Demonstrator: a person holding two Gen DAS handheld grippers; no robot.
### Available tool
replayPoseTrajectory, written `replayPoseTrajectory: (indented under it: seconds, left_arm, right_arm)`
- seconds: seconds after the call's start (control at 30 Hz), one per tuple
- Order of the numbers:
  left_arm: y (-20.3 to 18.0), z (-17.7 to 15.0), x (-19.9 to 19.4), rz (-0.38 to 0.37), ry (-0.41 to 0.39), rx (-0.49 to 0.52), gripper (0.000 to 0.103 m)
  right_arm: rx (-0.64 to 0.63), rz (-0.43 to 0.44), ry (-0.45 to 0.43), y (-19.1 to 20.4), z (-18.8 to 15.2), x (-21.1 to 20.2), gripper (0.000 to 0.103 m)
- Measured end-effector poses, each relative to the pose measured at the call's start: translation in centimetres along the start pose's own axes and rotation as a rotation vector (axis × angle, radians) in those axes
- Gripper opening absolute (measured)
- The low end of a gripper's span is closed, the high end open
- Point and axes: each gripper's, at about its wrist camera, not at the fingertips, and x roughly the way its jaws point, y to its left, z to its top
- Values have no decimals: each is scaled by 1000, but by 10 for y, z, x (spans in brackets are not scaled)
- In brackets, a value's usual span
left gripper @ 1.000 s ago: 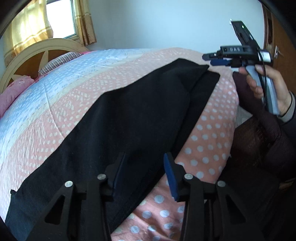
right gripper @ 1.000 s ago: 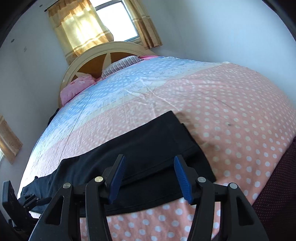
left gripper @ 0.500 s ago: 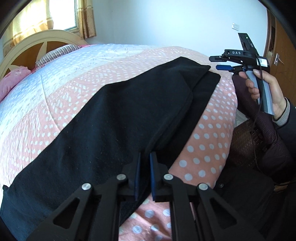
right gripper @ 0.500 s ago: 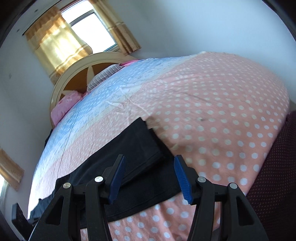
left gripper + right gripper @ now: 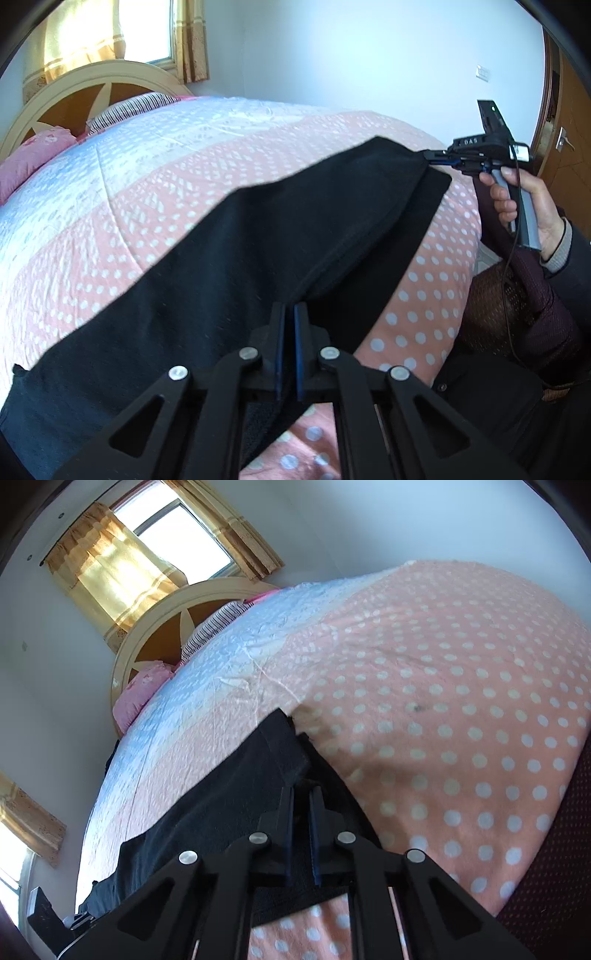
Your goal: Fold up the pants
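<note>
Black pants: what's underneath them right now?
The black pants lie on the bed's pink polka-dot quilt, which shows all around them. The left claw and right claw each pinch an edge. Anything beneath the fabric itself is covered.

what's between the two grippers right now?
In the left wrist view, only the black pants span from the left gripper to the right gripper, lying on the dotted quilt; nothing else sits between them.

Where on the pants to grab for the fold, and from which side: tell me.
Grip the near long edge of the pants, coming from the bed's near side. They lie flat lengthwise, so that edge lifts cleanly. Both tongs, left and right, are already shut there.
</note>
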Motion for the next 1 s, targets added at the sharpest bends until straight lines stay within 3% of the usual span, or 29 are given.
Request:
replayPoseTrajectory:
  seconds: [0.23,0.43,0.9,1.0]
  left_arm:
    - [0,2,-14,-21,-36,4,4]
    - [-7,-11,-2,-49,19,27,4]
    - [-9,-22,3,-67,18,20,4]
    - [-11,-23,4,-67,21,30,4]
  right_arm:
    - [-97,17,-76,22,-1,-43,5]
    - [-35,-65,54,-18,-20,-14,5]
    - [2,-129,33,-33,-21,-24,4]
    - [-3,-135,72,-35,-25,-16,4]
